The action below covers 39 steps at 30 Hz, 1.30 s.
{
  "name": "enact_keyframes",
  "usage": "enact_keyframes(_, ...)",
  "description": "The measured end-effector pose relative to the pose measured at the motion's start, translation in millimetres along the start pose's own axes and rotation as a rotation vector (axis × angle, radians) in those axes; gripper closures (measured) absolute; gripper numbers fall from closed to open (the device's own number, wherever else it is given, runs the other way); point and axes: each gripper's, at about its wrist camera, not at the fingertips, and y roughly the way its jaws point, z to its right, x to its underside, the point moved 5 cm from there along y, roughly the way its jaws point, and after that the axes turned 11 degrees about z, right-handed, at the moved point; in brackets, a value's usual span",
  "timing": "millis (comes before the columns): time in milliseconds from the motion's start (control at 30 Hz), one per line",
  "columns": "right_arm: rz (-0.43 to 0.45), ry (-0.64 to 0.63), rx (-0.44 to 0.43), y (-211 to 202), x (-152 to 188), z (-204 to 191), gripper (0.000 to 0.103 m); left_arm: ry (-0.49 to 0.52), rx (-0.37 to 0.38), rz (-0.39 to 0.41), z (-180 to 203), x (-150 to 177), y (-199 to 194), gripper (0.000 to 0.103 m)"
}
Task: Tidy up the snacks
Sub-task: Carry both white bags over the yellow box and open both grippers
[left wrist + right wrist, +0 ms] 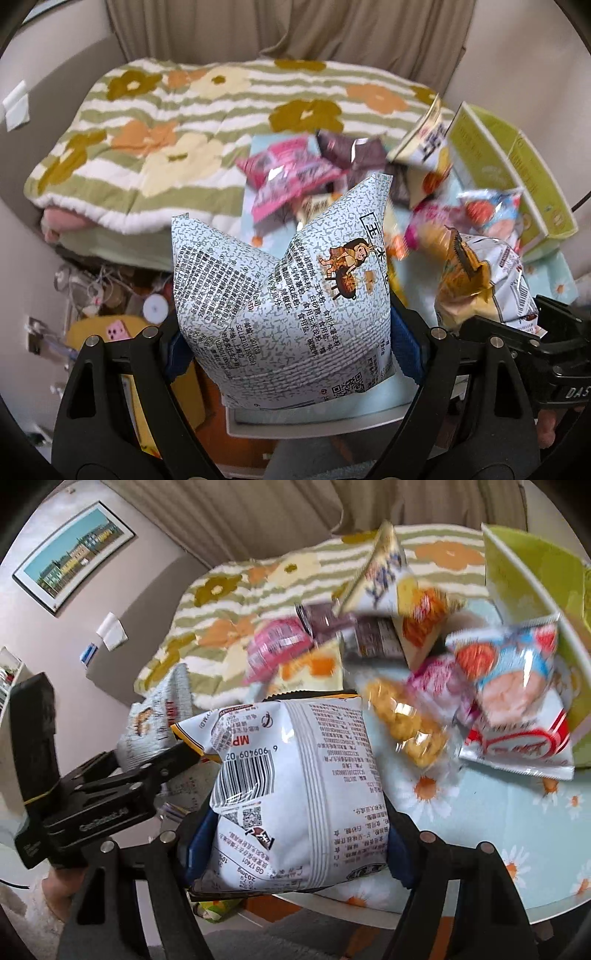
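In the left wrist view my left gripper is shut on a grey speckled snack bag with a cartoon figure; blue pads press its lower sides and the bag stands upright. In the right wrist view my right gripper is shut on a white bag with a barcode and a yellow-black top edge, held over the table's near edge. The same white bag shows at the right of the left wrist view. The left gripper and its grey bag appear at the left of the right wrist view.
A heap of snack bags lies on a round table with a daisy cloth. An open green box stands at the table's far right. Behind is a bed with a flowered blanket. Floor clutter sits lower left.
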Motion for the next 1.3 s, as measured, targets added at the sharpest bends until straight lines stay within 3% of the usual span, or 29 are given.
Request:
enact_keyframes(233,0.118,0.008,0.047,-34,-40,15,0.031,0.034,0.062,0.083,33,-55,-12,0.018)
enact_keyframes(400,0.198,0.016,0.089,-63,-69,49,0.031,0.066,0.094,0.134,77,-90,-15,0.018)
enact_keyframes(733,0.271,0.017,0.180,-136,-114,166,0.031,0.073,0.162,0.176,221,-135,2,0.018)
enact_keyframes(1033,0.255,0.035,0.186,-170,-143,257,0.031,0.068,0.212,0.089,343,-138,49,0.018)
enact_keyframes(1167,0.241,0.050,0.176,-171,-146,275,0.031,0.100,0.218,0.006,383,-127,77,0.018)
enact_keyframes(1300,0.232,0.076,0.151,-172,-146,292,0.031,0.155,0.209,-0.051,399,-119,102,0.018)
